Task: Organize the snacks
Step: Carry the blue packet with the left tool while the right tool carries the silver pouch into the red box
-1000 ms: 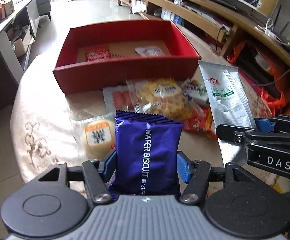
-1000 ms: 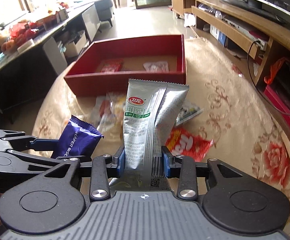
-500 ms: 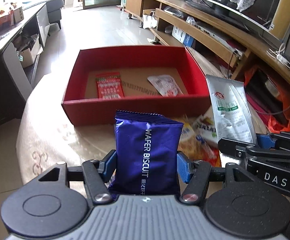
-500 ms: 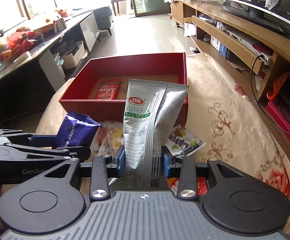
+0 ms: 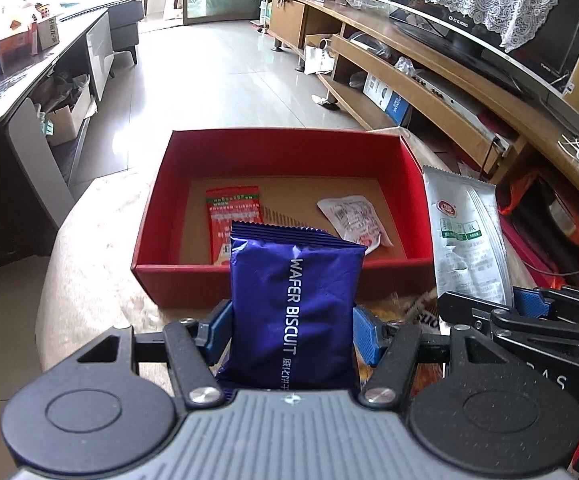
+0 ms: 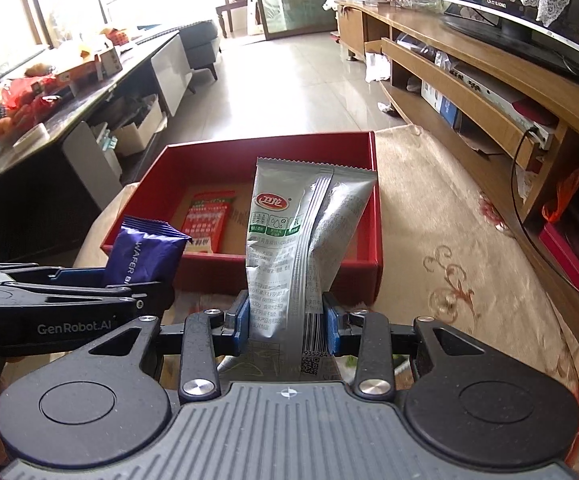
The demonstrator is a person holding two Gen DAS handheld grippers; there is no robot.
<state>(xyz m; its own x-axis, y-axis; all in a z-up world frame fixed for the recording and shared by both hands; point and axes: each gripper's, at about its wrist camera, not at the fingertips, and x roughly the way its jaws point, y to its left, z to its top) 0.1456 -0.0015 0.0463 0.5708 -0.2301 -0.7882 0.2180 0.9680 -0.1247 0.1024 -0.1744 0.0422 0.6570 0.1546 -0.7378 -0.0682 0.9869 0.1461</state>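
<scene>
My left gripper (image 5: 291,330) is shut on a blue wafer biscuit pack (image 5: 293,304) that stands upright between the pads. My right gripper (image 6: 285,322) is shut on a tall silver snack pouch (image 6: 301,236), seen at the right of the left wrist view as the silver pouch (image 5: 465,240). Both are held just short of the near wall of a red box (image 5: 177,200) on the table. A red sachet (image 5: 231,212) and a white sachet (image 5: 355,220) lie flat on the box floor. The blue pack (image 6: 141,256) shows at the left of the right wrist view.
Loose snack packets (image 5: 413,312) lie on the patterned tablecloth (image 6: 449,248) under both grippers, mostly hidden. A wooden TV bench (image 5: 429,72) runs along the right. A dark low table (image 6: 49,112) stands at the left, with tiled floor beyond the box.
Both grippers have carried their packs forward over the loose snacks toward the red box, which is now nearer and lower in view. The grips are unchanged.
</scene>
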